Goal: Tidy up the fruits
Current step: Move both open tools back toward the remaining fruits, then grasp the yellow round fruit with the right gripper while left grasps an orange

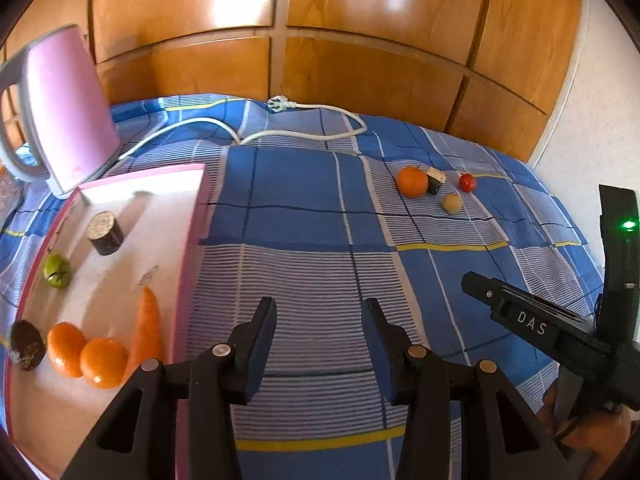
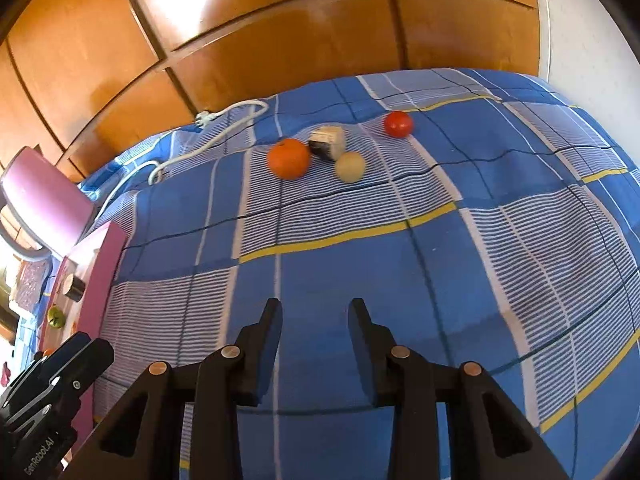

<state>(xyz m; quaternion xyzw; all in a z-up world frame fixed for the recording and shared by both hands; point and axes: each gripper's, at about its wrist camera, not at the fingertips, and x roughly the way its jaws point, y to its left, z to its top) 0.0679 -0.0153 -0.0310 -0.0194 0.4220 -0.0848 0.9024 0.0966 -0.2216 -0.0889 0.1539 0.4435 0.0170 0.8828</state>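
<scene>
Orange (image 2: pixel 289 159), red tomato (image 2: pixel 398 123), apart on cloth

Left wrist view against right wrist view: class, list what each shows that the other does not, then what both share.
Only the left wrist view shows the carrot, two oranges and a dark piece at the near end of the pink tray, plus the right tool from the side.

Only the right wrist view shows the left tool's black body at its lower left edge.

Both share the loose orange, red tomato, pale ball, dark wedge, pink kettle, white cable and checked cloth.
</scene>
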